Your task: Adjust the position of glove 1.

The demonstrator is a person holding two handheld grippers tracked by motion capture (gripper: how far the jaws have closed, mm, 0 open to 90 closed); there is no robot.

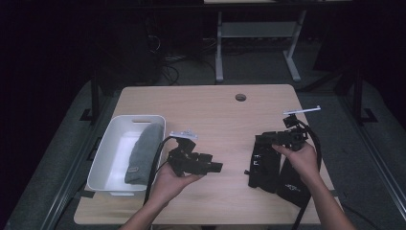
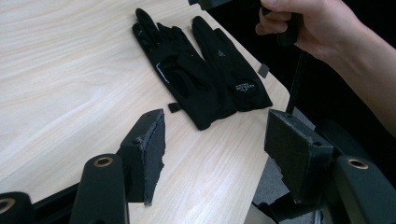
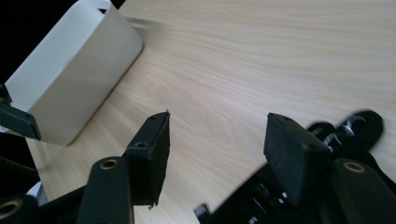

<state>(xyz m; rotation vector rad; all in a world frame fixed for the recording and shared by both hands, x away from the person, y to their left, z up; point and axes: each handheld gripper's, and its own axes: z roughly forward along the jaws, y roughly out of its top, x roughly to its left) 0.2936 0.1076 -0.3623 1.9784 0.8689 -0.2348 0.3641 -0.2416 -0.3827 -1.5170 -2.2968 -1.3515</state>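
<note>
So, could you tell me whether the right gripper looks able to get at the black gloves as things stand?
Probably yes. The right gripper hangs just over the black gloves with its jaws open and empty, and bare table surrounds them. The left gripper is well off to the side, so nothing seems to block the way.

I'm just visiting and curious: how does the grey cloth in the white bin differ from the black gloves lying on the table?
The grey cloth is pale grey and lies bundled inside the white bin at the table's left; the black gloves are black and lie flat on the bare wooden table at its right edge. The cloth is one lump, while the gloves are a pair, side by side with fingers spread. Both look like soft fabric, and neither is gripped.
</note>
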